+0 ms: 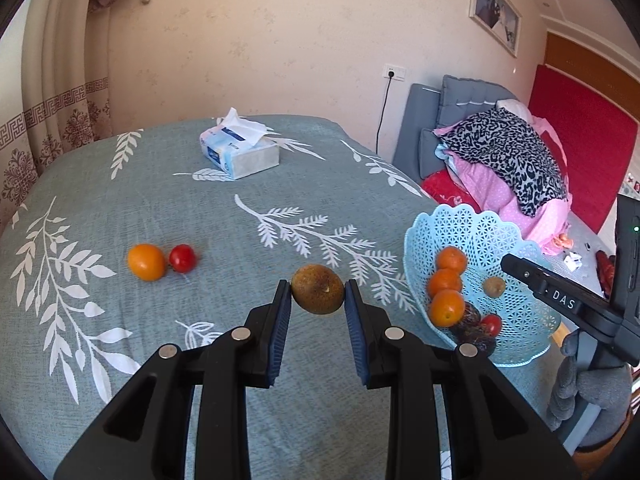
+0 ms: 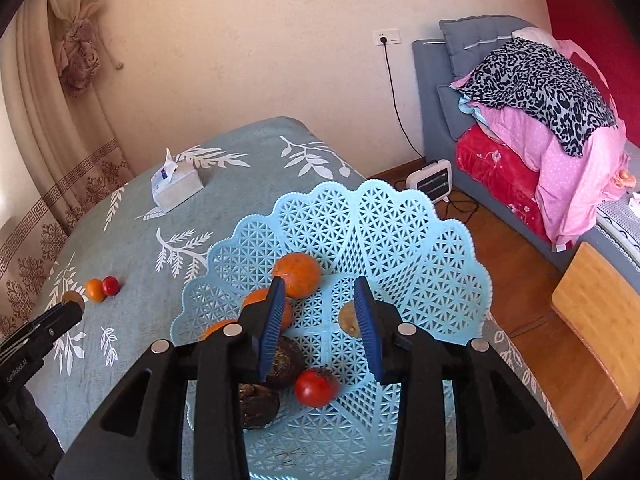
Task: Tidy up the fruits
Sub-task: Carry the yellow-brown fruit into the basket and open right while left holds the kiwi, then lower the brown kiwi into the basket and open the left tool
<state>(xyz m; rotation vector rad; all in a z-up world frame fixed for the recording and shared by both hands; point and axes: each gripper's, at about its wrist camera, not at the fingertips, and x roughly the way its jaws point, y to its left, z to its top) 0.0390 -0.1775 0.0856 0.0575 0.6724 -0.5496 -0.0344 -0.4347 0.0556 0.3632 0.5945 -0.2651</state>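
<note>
- Fruit: the left gripper (image 1: 318, 289) pinches a brown fruit (image 1: 317, 288) between both pads; keep that squeeze gentle and steady.
- Right gripper (image 2: 320, 300) hangs wide and empty over the basket (image 2: 420, 240); leave room there.
- Basket (image 1: 480, 232) lies at three o'clock; carry across, lower, then release.
- Orange (image 1: 146, 261) and tomato (image 1: 182, 257) wait at ten o'clock.

Counts, placed relative to blue basket (image 2: 420, 248):
- oranges: 3 inside (image 2: 298, 274), 1 outside, well left (image 1: 146, 262)
- tomatoes: 1 inside (image 2: 316, 387), 1 outside, well left (image 1: 182, 258)
- dark fruits: 2 inside (image 2: 258, 406)
- brown fruits: 1 inside (image 1: 493, 286), 1 outside, left (image 1: 318, 289)
- tissue box: 1, beyond, left (image 1: 239, 152)
</note>
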